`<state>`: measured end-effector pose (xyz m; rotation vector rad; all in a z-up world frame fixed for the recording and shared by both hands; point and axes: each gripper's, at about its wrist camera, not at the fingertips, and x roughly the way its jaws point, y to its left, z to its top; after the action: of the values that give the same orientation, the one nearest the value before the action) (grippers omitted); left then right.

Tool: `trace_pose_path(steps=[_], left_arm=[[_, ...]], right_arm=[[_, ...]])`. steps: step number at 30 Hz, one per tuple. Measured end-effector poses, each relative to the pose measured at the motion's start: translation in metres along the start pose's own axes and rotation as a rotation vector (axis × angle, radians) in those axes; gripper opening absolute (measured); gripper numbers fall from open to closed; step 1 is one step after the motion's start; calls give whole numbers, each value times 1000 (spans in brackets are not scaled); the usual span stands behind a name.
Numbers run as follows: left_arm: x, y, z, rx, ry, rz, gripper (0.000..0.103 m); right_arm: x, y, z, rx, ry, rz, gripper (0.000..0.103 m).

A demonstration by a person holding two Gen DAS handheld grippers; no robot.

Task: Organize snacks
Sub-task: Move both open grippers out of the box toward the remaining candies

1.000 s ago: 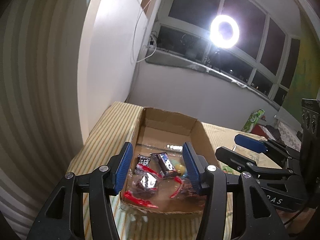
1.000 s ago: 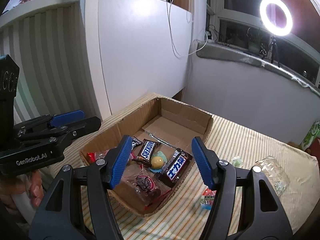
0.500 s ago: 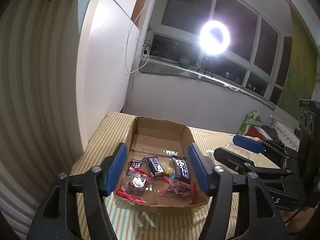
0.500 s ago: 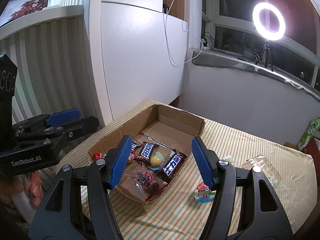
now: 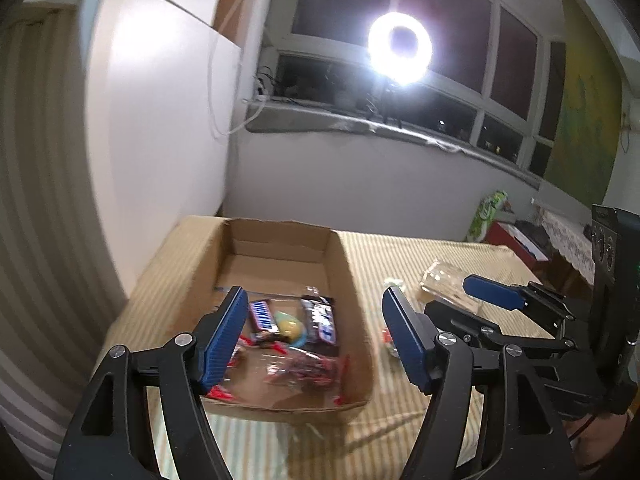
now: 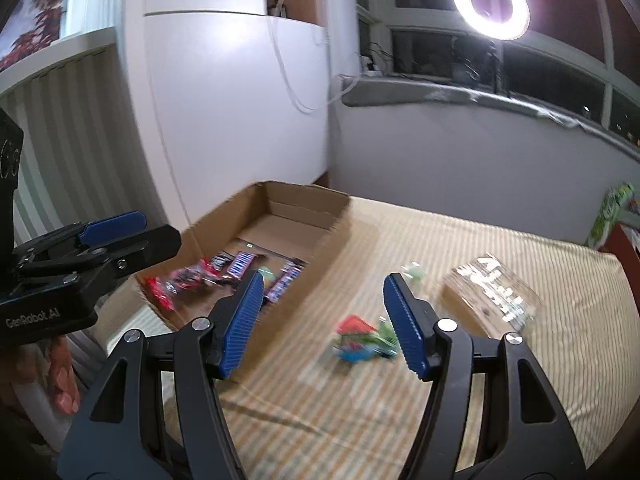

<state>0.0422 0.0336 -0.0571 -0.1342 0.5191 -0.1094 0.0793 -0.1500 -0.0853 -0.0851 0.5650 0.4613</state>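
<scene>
An open cardboard box [image 5: 352, 300] [image 6: 320, 248] on the striped table [image 6: 440, 380] holds chocolate bars [image 5: 322, 320], a yellow and blue sweet [image 5: 290, 324] and red-wrapped candies [image 5: 304, 368]. My left gripper [image 5: 313, 292] hovers over the box's near end; its jaws are opening, with nothing between them. My right gripper [image 6: 324, 278] is open and empty above the cloth to the right of the box. A blurred red, green and blue packet [image 6: 360, 340] lies just ahead of it. A small green candy [image 6: 414, 270] and a clear packet [image 6: 496, 292] lie farther right.
A white cabinet and a wall stand behind the box. A ring light [image 5: 400, 54] glares from the window sill. A green pack [image 5: 490, 212] and red items sit past the table's far right. A person's hand [image 6: 64, 376] holds the left gripper at the table's left edge.
Both grippers have drawn back from the box and swung right. The left jaws have widened. The loose colourful packet now lies in front of the right gripper; the box sits to its left.
</scene>
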Motion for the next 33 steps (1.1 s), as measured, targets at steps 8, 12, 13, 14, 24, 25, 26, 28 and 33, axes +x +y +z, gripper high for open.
trace_pose_path(steps=[8,12,13,14,24,25,26,28,33], left_arm=[[25,-35,-9,53,57,-23,69],[35,-48,-14,74,84,-36,69],[38,-52,-15,77,92,-41,70],[41,-55,-17,81,101,-45,70],[65,-76,-35,118,182,-71,70],[67,-77,-35,119,188,-72,70],[71,-78,-39,121,202,-77,70],[76,-80,-45,124,220,-84,70],[82,-87,-51,155,225,-103,70]], right_arm=[[-5,-52,-23,83,27,-37,65],[-8,-73,-34,118,38,-51,65],[-7,-79,-36,128,41,-56,65],[-8,-83,-38,135,44,-59,65],[1,-107,-61,185,84,-65,65],[3,-106,-64,185,93,-64,65],[6,-106,-66,184,102,-62,65],[12,-106,-69,180,117,-55,65],[22,-109,-69,175,135,-47,65]])
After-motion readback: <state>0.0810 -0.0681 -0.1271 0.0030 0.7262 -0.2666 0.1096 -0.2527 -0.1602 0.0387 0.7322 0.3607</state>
